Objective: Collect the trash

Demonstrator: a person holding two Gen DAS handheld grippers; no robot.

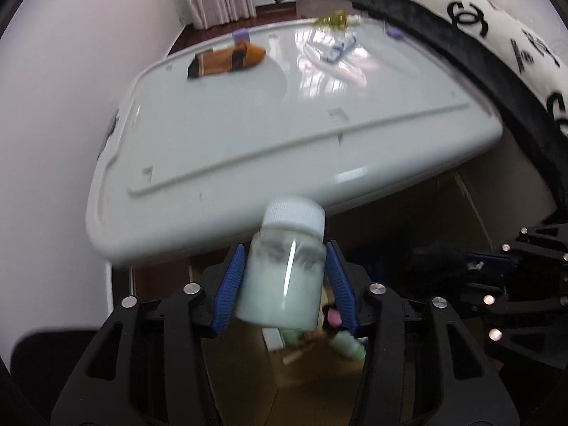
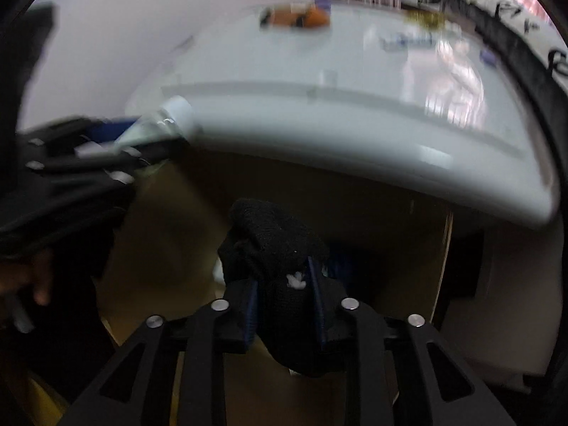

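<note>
My left gripper [image 1: 284, 248] is shut on a clear bottle [image 1: 284, 277] with a white cap and milky contents, its blue pads [image 1: 230, 284] on both sides. It hangs over an open cardboard box [image 1: 248, 372] just off the white table's [image 1: 248, 135] near edge. My right gripper [image 2: 282, 273] is shut on a balled black sock [image 2: 277, 245], also above the box [image 2: 159, 230]. The right wrist view shows the left gripper [image 2: 88, 149] and its bottle [image 2: 167, 117] blurred at the left. Seen from the left wrist, the right gripper [image 1: 497, 262] sits at the right edge.
On the table's far side lie an orange-and-black sock [image 1: 227, 60], a clear wrapper [image 1: 337, 48], a gold tangle [image 1: 332, 19] and small purple pieces [image 1: 241, 35]. A black-and-white patterned blanket [image 1: 497, 17] borders the table's right. A green bottle [image 1: 349, 346] lies in the box.
</note>
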